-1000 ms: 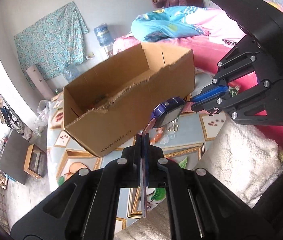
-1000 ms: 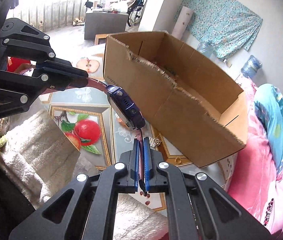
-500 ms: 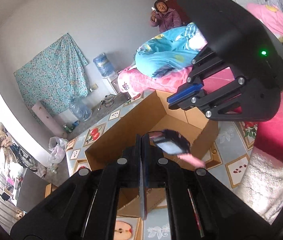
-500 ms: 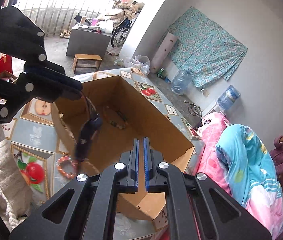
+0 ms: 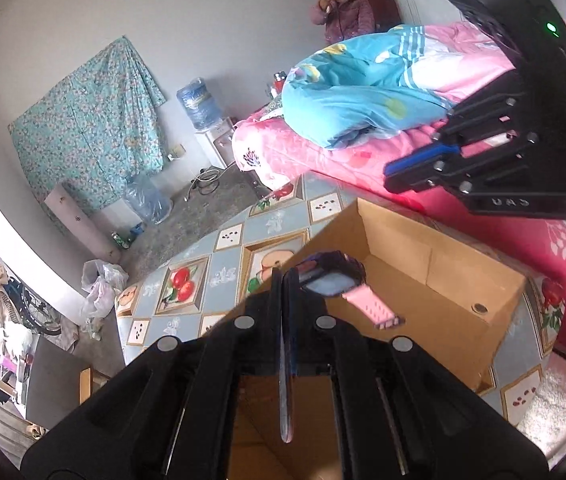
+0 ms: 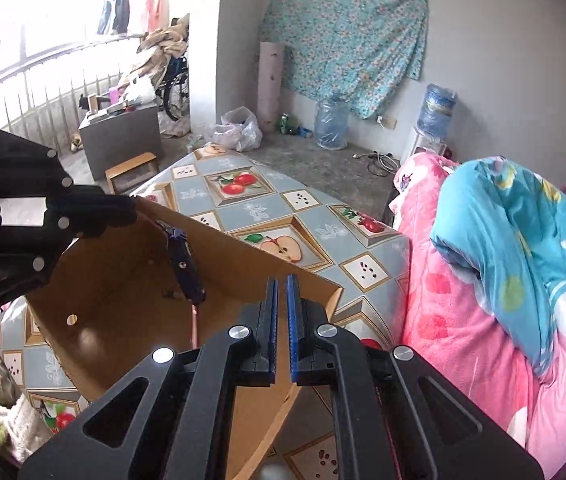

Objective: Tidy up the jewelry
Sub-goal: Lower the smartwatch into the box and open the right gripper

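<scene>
The worktop (image 5: 187, 264), covered in a fruit-patterned cloth, is carrying an open cardboard box (image 5: 455, 300) beside a bed with pink bedding (image 6: 463, 320). A second earlier the box was seen from its outer side; both cameras are now looking down into it from above. The left gripper (image 5: 285, 280) is keeping its jaws fully closed on the strap of a purple wristwatch (image 5: 333, 276), whose case and pink strap end are now hanging over the box interior rather than in front of the box wall. The right gripper (image 6: 281, 280), earlier pinching the other strap end, is no longer holding it: its jaws are standing almost closed and empty, with the watch dangling apart from them to the left in the right wrist view.
</scene>
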Available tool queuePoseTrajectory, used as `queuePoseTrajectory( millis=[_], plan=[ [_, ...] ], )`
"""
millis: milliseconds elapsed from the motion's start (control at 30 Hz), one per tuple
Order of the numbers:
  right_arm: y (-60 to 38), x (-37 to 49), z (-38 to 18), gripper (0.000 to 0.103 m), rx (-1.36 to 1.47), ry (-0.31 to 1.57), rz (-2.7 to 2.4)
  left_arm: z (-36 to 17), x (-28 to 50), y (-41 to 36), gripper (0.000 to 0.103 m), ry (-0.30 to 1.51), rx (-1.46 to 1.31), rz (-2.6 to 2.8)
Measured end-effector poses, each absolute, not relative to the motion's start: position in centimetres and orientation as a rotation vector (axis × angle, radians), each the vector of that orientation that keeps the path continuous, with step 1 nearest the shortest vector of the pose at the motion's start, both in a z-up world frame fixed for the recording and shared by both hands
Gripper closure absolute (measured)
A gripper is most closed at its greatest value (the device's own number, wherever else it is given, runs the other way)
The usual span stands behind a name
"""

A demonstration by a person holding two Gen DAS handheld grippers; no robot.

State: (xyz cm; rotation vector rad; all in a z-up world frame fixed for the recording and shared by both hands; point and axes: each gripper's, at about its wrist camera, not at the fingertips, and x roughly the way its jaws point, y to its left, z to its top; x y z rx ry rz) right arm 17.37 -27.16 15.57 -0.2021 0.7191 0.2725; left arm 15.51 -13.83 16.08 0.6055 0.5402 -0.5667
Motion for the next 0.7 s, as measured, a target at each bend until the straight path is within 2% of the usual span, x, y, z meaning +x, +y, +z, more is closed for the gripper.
queuePoseTrajectory(
  millis=[167, 367, 567, 633, 667, 700],
  plan=[
    [-29.2, 18.0, 14.1, 0.098, -0.175, 0.739, 0.238, 14.6, 18.9, -17.1, 0.1, 0.514, 0.621, -0.559],
    [-30.6, 18.0, 12.5, 0.098, -0.156, 0.766, 0.229, 8.4, 18.5, -18.4, 0.099, 0.639, 0.786, -0.629],
    [-29.9, 18.5, 11.7, 0.098, -0.147, 0.798, 0.258, 5.9, 16.9, -15.7, 0.099, 0.798, 0.811, -0.668],
    [-29.1, 18.6, 11.7, 0.098, -0.144, 0.812, 0.276, 5.2, 17.0, -15.0, 0.093, 0.863, 0.809, -0.648],
    [-28.6, 18.7, 11.8, 0.098, -0.139, 0.821, 0.288, 5.1, 17.0, -14.7, 0.084, 0.876, 0.8, -0.628],
    [-28.1, 18.7, 11.9, 0.097, -0.134, 0.83, 0.302, 5.5, 17.1, -14.1, 0.081, 0.878, 0.783, -0.612]
  ],
)
